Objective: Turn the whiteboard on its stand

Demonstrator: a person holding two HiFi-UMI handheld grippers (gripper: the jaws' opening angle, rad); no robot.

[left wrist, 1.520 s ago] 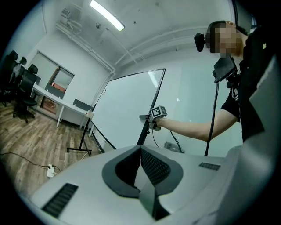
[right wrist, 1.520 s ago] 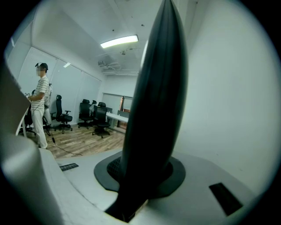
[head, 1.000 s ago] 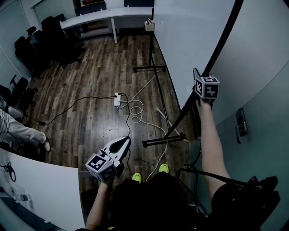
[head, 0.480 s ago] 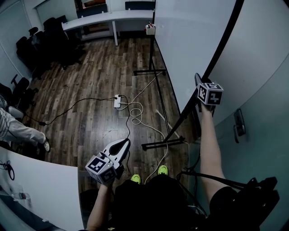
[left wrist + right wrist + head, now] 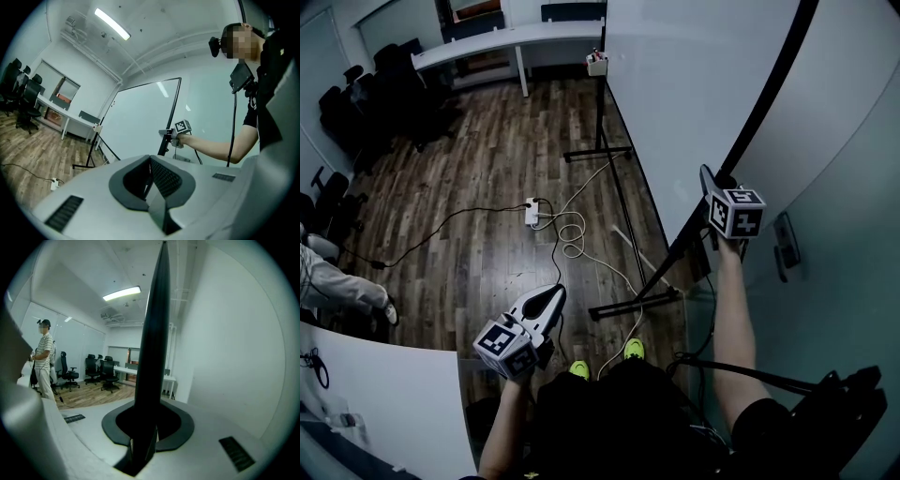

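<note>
**Whiteboard gripped by its frame**

The wood floor [image 5: 487,169] is bordered at the right by the large whiteboard [image 5: 703,84], which is carried on its black stand [image 5: 636,303]. The board's black frame [image 5: 152,348] is clamped between the fingers of the right gripper [image 5: 709,180], held out on a straight arm. The left gripper [image 5: 551,298] is held low, well apart from the board, its fingers pressed together on nothing. A white power strip [image 5: 531,213] is seen on the floor near the stand.
</note>
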